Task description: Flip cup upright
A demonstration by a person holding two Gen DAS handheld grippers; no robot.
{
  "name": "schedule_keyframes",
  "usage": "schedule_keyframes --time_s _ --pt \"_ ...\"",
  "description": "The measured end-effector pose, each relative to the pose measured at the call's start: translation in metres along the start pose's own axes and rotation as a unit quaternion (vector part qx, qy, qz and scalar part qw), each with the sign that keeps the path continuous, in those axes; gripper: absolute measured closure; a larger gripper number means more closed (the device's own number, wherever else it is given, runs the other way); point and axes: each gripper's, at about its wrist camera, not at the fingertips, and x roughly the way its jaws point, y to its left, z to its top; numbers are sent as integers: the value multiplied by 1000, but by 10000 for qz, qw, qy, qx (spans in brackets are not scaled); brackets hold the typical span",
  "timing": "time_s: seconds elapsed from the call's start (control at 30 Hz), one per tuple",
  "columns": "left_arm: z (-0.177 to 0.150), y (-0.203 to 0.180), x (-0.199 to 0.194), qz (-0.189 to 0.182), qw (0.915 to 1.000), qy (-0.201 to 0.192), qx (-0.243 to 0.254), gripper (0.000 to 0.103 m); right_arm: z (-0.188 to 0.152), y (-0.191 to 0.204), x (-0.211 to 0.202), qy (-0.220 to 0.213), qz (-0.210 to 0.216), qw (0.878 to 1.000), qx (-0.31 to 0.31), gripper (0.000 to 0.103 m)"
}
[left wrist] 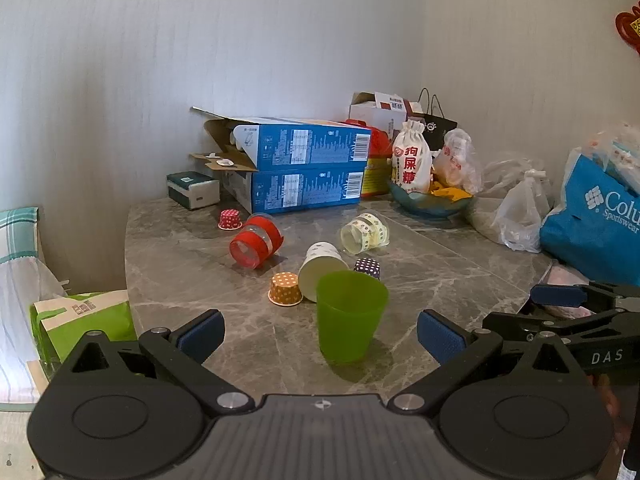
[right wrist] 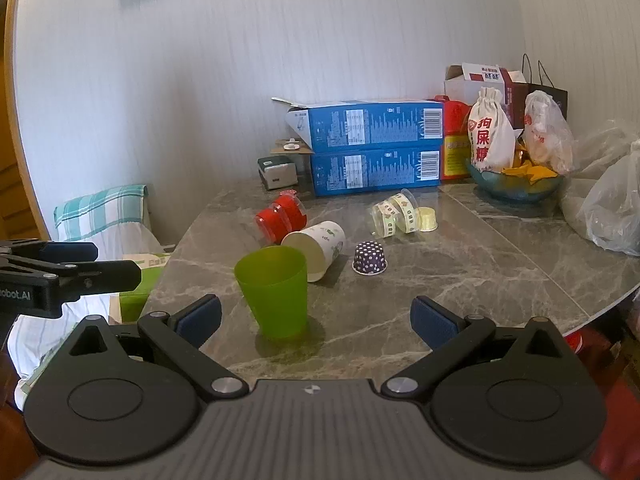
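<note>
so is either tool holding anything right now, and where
Nothing is held. The left tool and right tool are both open, and the green cup stands upright, untouched, on the table.

Soft, even daylight fills both my views, brighter toward the right. The translucent green plastic cup point(left wrist: 351, 316) throws a faint greenish shadow onto the grey marbled tabletop point(left wrist: 440, 272). Fisheye bending curves the pale striped wall point(right wrist: 240, 60); corners go black. Focus stays fairly sharp.
</note>
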Motion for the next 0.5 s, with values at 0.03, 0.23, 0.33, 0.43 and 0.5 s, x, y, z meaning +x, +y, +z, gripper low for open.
schedule_keyframes --time_s 0.03,0.23,0.33,0.43,0.5 --pt "0 0 0 -4 10000 4 1 0 0 0 0 -4 -3 10000 -2 1" --pt "0 0 1 -10 10000 13 6 0 0 -1 -1 -19 -58 10000 -25 1" --pt "0 0 1 8 10000 14 5 0 1 -1 -2 -53 -80 10000 11 1" --pt "0 1 1 14 10000 15 -17 0 0 1 -1 -66 -80 9999 11 1" --pt "-1 2 1 18 10000 10 -21 0 0 2 -1 -60 -67 10000 -12 1"
